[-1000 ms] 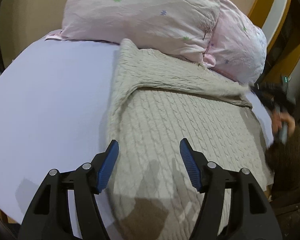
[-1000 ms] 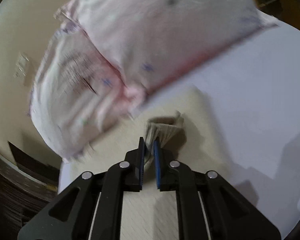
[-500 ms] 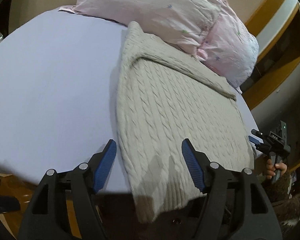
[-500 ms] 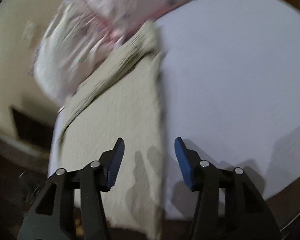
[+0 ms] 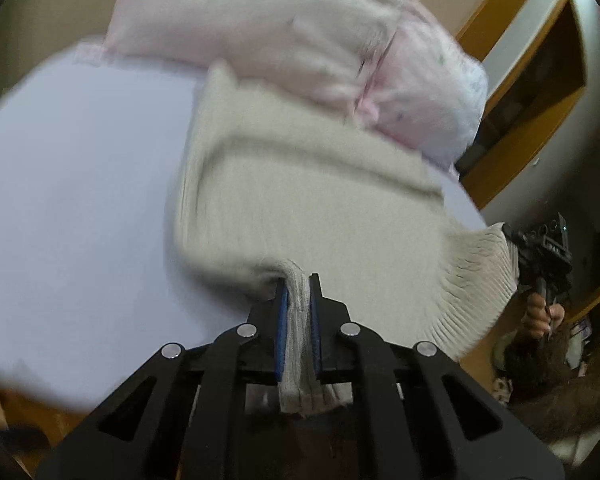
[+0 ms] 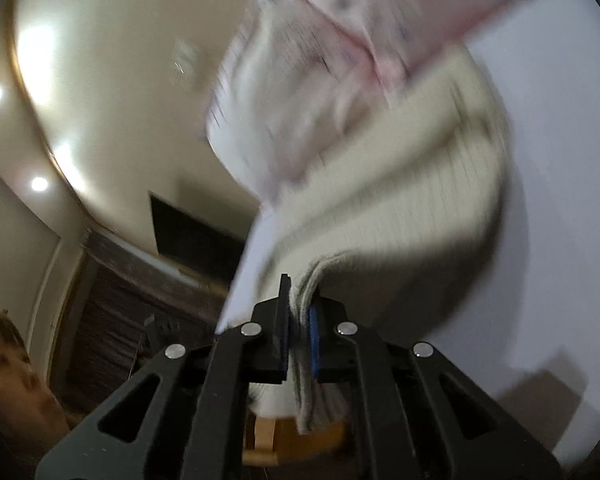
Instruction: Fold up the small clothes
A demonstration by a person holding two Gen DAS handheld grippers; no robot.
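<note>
- Pinching: left gripper (image 5: 298, 300), blue pads pressed together on a bunched hem of the beige knit sweater (image 5: 320, 208); the fabric is passing between the fingers and hanging out below them.
- Pinching: right gripper (image 6: 299, 312), fingers pressed together on another stretch of the sweater's (image 6: 412, 184) edge, several knit layers showing between the pads.
- Lying: sweater, spreading across the pale lilac bed sheet (image 5: 80, 184), its near edge lifting off the sheet at both grips; the far end is reaching up against the pillows.
- Resting: two pink pillows (image 5: 284, 28) with small printed marks, sitting side by side at the head of the bed, touching the sweater's far edge.
- Showing at the left view's right edge: the right gripper's dark body (image 5: 548, 248), gripped by a hand (image 5: 540, 312), with ribbed knit stretching towards it.
- Blurring: both views, so finer knit detail is not readable.
</note>
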